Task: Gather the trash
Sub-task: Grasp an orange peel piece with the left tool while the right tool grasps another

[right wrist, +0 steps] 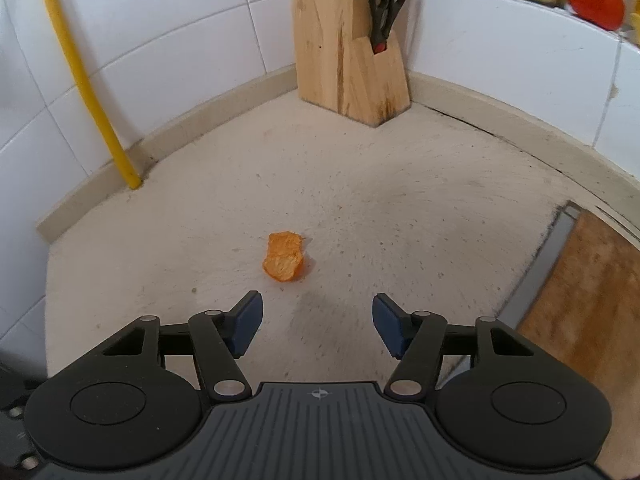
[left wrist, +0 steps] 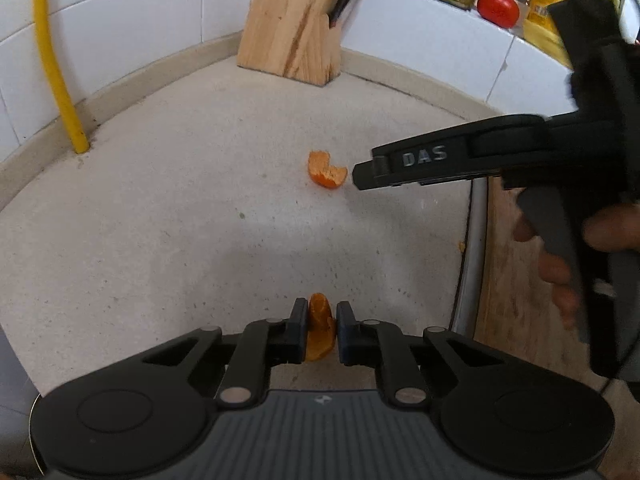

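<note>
Your left tool (left wrist: 319, 330) is clamped on a piece of orange peel (left wrist: 320, 332), pinched upright between its pads above the desk (left wrist: 160, 240). Your right tool (right wrist: 318, 326) has its jaws wide apart with nothing between them. A second orange peel (right wrist: 285, 257) lies on the desk in front of the knife block (right wrist: 344, 48), just beyond your right tool's left pad.

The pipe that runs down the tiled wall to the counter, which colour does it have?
The pipe is plain yellow; the right wrist view shows it best.
</note>
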